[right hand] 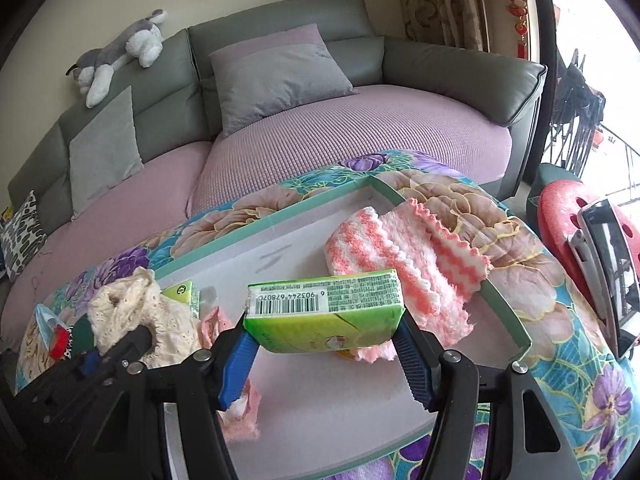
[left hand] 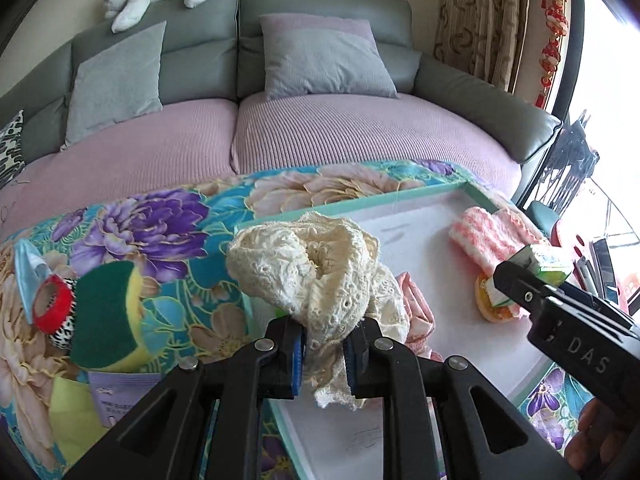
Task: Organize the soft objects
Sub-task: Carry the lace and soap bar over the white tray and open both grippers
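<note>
My left gripper (left hand: 325, 354) is shut on a bunched cream lace cloth (left hand: 308, 264), held up over the left part of the white tray (left hand: 420, 216). The same cloth (right hand: 132, 316) shows at the left of the right wrist view, with the left gripper (right hand: 86, 360) below it. My right gripper (right hand: 326, 354) is shut on a green tissue pack (right hand: 324, 312), barcode side up, above the tray (right hand: 288, 420). In the left wrist view that pack (left hand: 546, 262) peeks past the right gripper (left hand: 532, 276). A pink-and-white knitted cloth (right hand: 404, 256) lies in the tray's far right corner.
A green-and-yellow sponge (left hand: 108, 316), a red tape roll (left hand: 54, 304) and a purple packet (left hand: 120, 396) lie left of the tray on the floral cover (left hand: 168, 216). A pink fabric piece (right hand: 240, 412) lies in the tray. The sofa (left hand: 360, 128) stands behind; a phone (right hand: 612, 268) at right.
</note>
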Tool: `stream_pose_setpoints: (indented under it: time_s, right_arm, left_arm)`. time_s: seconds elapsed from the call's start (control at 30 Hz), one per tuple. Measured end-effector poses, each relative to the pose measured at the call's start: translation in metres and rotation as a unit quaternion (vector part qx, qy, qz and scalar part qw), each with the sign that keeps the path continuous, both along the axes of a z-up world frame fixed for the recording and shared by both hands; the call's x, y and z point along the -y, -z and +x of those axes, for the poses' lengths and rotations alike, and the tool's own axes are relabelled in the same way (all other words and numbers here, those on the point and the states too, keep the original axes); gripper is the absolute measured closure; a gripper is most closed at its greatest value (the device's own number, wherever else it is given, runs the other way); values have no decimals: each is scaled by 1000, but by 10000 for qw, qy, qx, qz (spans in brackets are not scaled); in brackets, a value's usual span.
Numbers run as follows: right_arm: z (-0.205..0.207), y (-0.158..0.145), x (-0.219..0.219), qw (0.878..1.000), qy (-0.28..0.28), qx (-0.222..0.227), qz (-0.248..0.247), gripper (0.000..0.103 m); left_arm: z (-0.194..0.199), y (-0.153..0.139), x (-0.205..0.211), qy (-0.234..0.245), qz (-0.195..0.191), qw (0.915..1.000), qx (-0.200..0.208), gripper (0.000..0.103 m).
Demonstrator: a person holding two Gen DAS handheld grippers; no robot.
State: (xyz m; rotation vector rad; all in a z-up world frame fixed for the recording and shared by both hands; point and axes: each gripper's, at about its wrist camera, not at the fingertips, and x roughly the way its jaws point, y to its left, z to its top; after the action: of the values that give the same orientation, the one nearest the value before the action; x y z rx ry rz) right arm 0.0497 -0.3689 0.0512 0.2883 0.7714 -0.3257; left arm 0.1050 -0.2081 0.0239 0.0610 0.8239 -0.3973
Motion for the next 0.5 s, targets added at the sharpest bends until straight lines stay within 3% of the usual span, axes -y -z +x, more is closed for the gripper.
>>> stream_pose_setpoints:
  time_s: [0.07,0.2,0.3,0.5]
  right_arm:
    - [3,1,0,10000,-20,11,-18,36]
    - [8,4,-1,10000,-30,4,-71,36]
    - [11,6,-1,10000,-34,-19,-73,36]
    - [13,8,-1,9999,-57,-59,-107,34]
  left_arm:
    - [2,7,3,22,60,9999,-105,82]
    - [4,13,11,77,242,9995,-192,57]
    - [2,10,11,94,231,9995,-168,45]
    - [1,4,5,53,300,9993,-217,37]
